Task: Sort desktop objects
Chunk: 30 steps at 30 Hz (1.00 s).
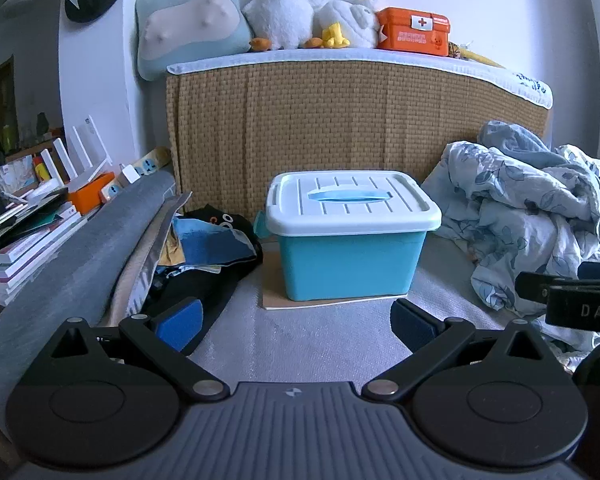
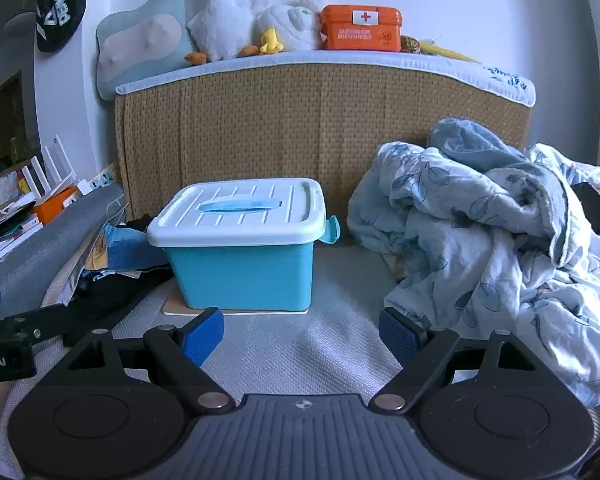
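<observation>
Left gripper (image 1: 296, 326): jaws spread wide, nothing between the blue pads, low in the frame over the grey textured mattress surface (image 1: 300, 344). Right gripper (image 2: 300, 334): jaws likewise spread apart and empty, low centre of its frame above the same surface (image 2: 300, 344). Part of the right gripper shows at the right edge of the left wrist view; part of the left one shows at the lower left edge of the right wrist view.

Straight beyond both sets of jaws, well apart from them, stands a blue storage box (image 1: 350, 264) (image 2: 242, 272) with a pale lid (image 1: 350, 204) (image 2: 240, 212) shut on top, its handle lying flat in the lid's recess. The box rests on a flat board (image 1: 324, 302) (image 2: 240, 312).

Left of the box lies a heap of dark and blue fabric and papers (image 1: 204, 248) (image 2: 116, 256), beside a grey roll (image 1: 72, 240). Right of the box is a crumpled floral quilt (image 1: 528, 220) (image 2: 492, 248).

Behind the box rises a woven headboard (image 1: 340, 128) (image 2: 300, 132). On top of it, in the upper frame, sit a pillow (image 1: 188, 32), plush toys (image 1: 300, 12) and an orange first-aid case (image 1: 414, 32) (image 2: 362, 28). Books and clutter (image 1: 32, 232) occupy the left edge.
</observation>
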Motion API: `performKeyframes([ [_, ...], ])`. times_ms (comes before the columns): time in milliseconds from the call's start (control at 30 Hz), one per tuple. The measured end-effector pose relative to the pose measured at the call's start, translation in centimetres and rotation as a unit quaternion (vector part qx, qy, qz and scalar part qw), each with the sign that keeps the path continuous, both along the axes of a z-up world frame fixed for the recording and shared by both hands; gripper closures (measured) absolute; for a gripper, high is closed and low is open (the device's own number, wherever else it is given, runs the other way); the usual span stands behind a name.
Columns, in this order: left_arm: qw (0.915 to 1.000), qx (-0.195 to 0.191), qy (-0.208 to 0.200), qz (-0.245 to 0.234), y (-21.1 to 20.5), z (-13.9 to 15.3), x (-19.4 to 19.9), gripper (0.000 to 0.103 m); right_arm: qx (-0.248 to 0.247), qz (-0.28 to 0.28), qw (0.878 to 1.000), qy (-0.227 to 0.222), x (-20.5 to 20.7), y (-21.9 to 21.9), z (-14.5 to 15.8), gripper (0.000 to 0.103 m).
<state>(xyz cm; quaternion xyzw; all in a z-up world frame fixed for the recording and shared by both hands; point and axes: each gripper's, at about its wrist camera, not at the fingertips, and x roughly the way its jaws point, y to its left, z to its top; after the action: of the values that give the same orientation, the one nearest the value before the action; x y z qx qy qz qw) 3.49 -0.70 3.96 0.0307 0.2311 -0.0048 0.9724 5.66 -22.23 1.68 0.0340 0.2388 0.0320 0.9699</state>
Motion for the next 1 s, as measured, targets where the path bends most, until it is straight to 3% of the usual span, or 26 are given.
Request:
performKeyframes([
  [333, 0.9999, 0.002, -0.01, 0.006, 1.0, 0.8, -2.7, 0.0, 0.014, -0.004, 1.0, -0.012, -4.0, 0.5, 0.9, 0.015],
  [567, 0.9996, -0.023, -0.007, 0.014, 2.4, 0.9, -5.6, 0.0, -0.019, 0.005, 0.999, -0.035, -6.8, 1.6, 1.5, 0.015],
  [1000, 0.9991, -0.004, -0.038, 0.015, 3.6, 2.1, -10.9, 0.0, -0.015, 0.006, 0.998, -0.06, -11.0, 1.4, 2.6, 0.015],
])
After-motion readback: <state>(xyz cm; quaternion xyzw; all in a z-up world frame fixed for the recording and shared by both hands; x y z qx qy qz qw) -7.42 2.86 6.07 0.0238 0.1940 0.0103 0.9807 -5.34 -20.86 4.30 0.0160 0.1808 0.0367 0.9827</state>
